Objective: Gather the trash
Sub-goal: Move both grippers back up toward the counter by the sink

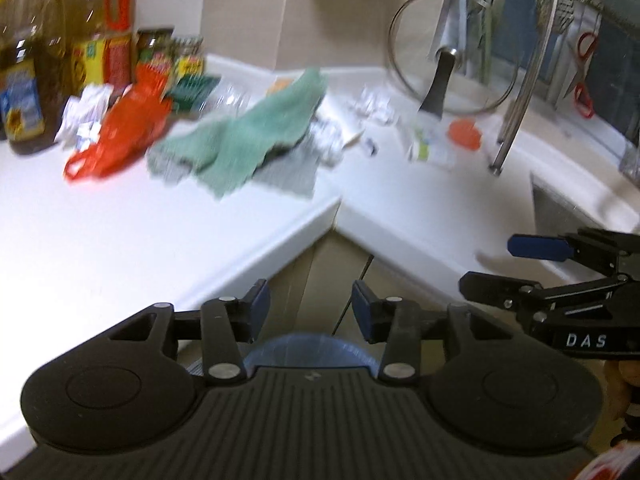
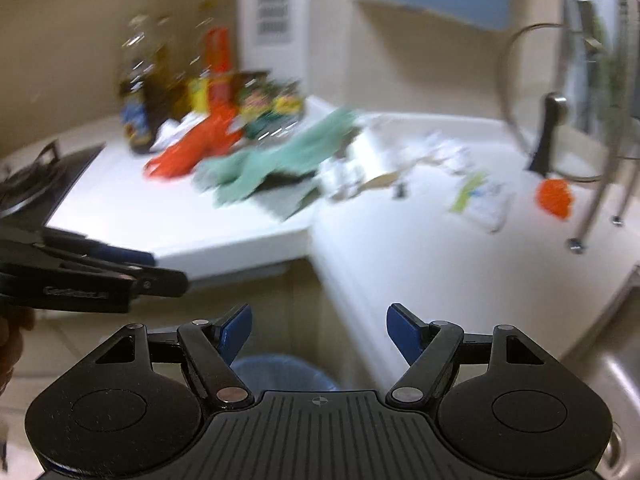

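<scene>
1. Left tongs [image 1: 306, 312] spread apart, nothing between pads, held over cabinet corner gap in front of tabletop [image 1: 120, 224]. Right tongs [image 2: 319, 334] gaping wider, also empty.
2. Bin with blue liner [image 2: 280, 372] directly under both tongs, on floor below tabletop edge; only part of rim seen, contents not readable.
3. Trash all on tabletop, well apart from both tongs. Nearest across the corner: crumpled white paper [image 1: 332, 138] beside green cloth [image 1: 256, 132]. Judged very light, soft, crushable; pinch anywhere on a raised fold.
4. Flat wrapper with green print [image 1: 430, 146] near the stand leg, orange lid or scrap [image 1: 464, 133] just behind. Wrapper judged thin, slippery, lying flat; best taken by a lifted edge. Orange piece too blurred to identify.
5. Red plastic bag [image 1: 120, 136] left of cloth, more crumpled white paper [image 1: 86, 114] touching it. Bag judged limp, slick; handle loop at near end a good hold.
6. Further crumpled paper [image 1: 374, 104] at back near glass pot lid [image 1: 448, 52].
7. Cloth possibly covering more scraps; cannot tell. Small dark item by the wrapper too small to name.
8. Oil bottles [image 1: 28, 80] and jars at far left heavily blurred, likely not trash. Both views motion-smeared throughout; sink cut off at the right edge.
</scene>
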Demonstrator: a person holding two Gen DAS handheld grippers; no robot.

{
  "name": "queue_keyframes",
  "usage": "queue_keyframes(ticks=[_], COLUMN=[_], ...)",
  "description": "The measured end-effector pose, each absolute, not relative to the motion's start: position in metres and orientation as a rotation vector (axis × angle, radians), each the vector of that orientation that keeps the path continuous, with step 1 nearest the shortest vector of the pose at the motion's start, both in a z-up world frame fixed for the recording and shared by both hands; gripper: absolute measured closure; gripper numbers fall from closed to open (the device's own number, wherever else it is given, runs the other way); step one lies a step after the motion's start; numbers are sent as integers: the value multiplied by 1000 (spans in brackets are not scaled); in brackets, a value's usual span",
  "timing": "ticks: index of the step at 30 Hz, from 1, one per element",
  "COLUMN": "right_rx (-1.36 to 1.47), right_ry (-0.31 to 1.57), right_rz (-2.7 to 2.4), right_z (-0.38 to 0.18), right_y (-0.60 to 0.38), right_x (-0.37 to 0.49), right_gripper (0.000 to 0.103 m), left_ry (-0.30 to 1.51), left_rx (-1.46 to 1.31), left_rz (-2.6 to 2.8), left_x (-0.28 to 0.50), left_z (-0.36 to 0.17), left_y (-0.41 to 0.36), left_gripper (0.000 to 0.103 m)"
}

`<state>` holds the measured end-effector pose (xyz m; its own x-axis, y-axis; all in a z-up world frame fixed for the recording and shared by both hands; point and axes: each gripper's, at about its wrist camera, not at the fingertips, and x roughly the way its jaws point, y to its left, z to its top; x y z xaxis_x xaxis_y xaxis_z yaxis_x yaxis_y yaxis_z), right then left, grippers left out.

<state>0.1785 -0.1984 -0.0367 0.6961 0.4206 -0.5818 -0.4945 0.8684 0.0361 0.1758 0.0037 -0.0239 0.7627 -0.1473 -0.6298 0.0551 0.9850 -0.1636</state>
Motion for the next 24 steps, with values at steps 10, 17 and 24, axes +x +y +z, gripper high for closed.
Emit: queue_keyframes(ticks=[10,17,24], right_rx=[-42,0,4], right_ry=[572,573,585], right_rz=[287,258,249], right_z=[-11,-12,-23], right_y=[-247,-280,-307], right_x=[205,258,315], right_gripper=[29,29,29], left_ry=[617,594,614], left_rx=[-124,-116,-120], left_rz=[-174,-161,-166], left_x=[215,263,337], left_z=[8,13,8], left_y=[-26,-62,-100], left_gripper=[45,35,33])
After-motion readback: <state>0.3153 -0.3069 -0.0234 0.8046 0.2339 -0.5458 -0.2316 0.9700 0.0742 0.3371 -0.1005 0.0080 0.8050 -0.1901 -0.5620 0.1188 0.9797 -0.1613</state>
